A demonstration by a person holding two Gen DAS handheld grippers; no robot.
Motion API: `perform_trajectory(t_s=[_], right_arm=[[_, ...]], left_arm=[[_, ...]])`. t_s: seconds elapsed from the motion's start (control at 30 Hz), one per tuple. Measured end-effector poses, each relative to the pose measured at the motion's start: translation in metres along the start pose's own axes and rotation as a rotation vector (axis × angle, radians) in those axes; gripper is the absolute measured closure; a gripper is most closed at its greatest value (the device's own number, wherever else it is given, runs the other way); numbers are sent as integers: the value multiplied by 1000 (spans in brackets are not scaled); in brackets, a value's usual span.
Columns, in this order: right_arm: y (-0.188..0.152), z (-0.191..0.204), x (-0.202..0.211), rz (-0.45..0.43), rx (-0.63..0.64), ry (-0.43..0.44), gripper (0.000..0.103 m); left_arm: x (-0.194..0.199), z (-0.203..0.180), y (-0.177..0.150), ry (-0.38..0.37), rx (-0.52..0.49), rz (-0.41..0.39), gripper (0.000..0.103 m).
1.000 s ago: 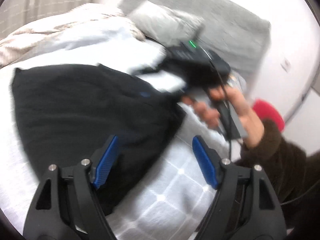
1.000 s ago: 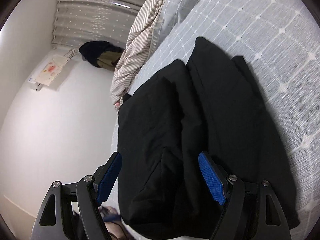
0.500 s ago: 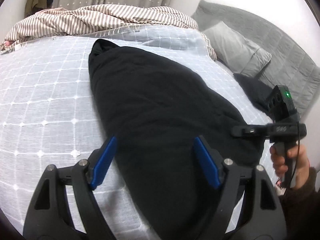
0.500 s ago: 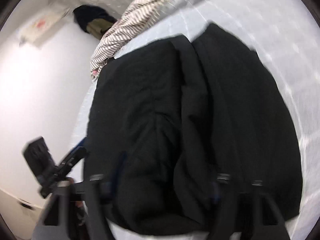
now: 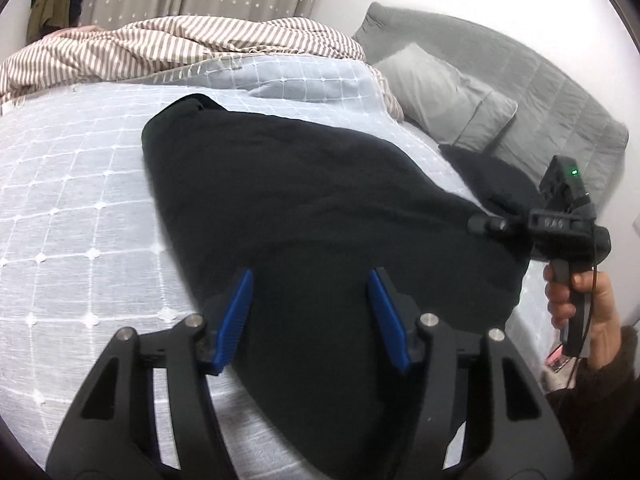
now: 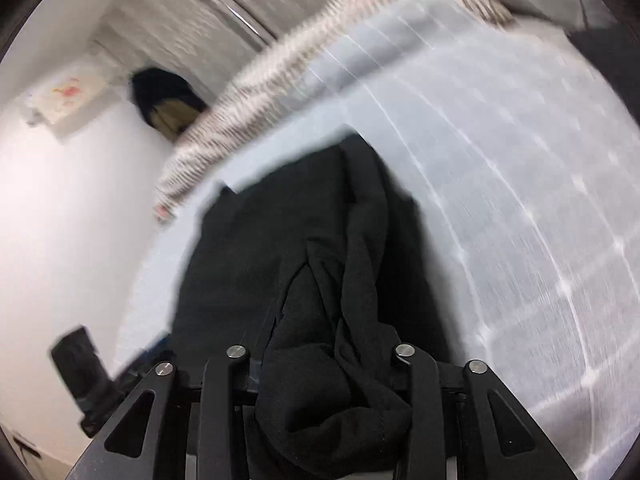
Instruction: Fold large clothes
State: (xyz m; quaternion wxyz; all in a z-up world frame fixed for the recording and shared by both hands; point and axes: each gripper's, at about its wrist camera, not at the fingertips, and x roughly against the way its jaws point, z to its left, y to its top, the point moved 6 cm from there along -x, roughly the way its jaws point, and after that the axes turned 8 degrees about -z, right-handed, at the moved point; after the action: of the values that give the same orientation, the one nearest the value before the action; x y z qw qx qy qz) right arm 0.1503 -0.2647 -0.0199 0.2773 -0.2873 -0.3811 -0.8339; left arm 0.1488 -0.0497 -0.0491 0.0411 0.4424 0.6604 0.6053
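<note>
Black garment apparently bunched between right gripper fingers.

You've got the bed under a pale blue checked cover, with the black garment lying lengthwise across the middle of it. A striped blanket is bunched along the far edge. At the head end a grey pillow sits beside another dark cloth.

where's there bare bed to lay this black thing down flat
Bare quilt lies left of the black garment, up to the striped blanket. The pillow side is crowded with another dark cloth and the right gripper.
</note>
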Motion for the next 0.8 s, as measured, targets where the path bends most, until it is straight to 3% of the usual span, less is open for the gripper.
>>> perform_trajectory(t_s=[0.1, 0.23, 0.33, 0.43, 0.57, 0.67, 0.77, 0.8], right_arm=[[-5, -18, 2, 39, -85, 37, 51], [19, -11, 41, -108, -64, 75, 48], [39, 11, 56, -165, -32, 202, 48], [40, 24, 40, -100, -22, 274, 48], [24, 4, 7, 4, -54, 141, 48], [14, -12, 2, 57, -72, 94, 48], [5, -5, -6, 118, -96, 159, 50], [3, 1, -5, 115, -79, 172, 58]], left_arm=[[1, -4, 0, 21, -22, -11, 42], [3, 1, 1, 6, 19, -12, 42], [3, 0, 1, 10, 18, -11, 42], [3, -2, 0, 15, 7, -12, 42], [5, -2, 1, 2, 9, -7, 41], [5, -2, 2, -3, 16, -6, 40], [4, -3, 2, 3, 6, -4, 34], [4, -3, 2, 10, 4, -2, 32]])
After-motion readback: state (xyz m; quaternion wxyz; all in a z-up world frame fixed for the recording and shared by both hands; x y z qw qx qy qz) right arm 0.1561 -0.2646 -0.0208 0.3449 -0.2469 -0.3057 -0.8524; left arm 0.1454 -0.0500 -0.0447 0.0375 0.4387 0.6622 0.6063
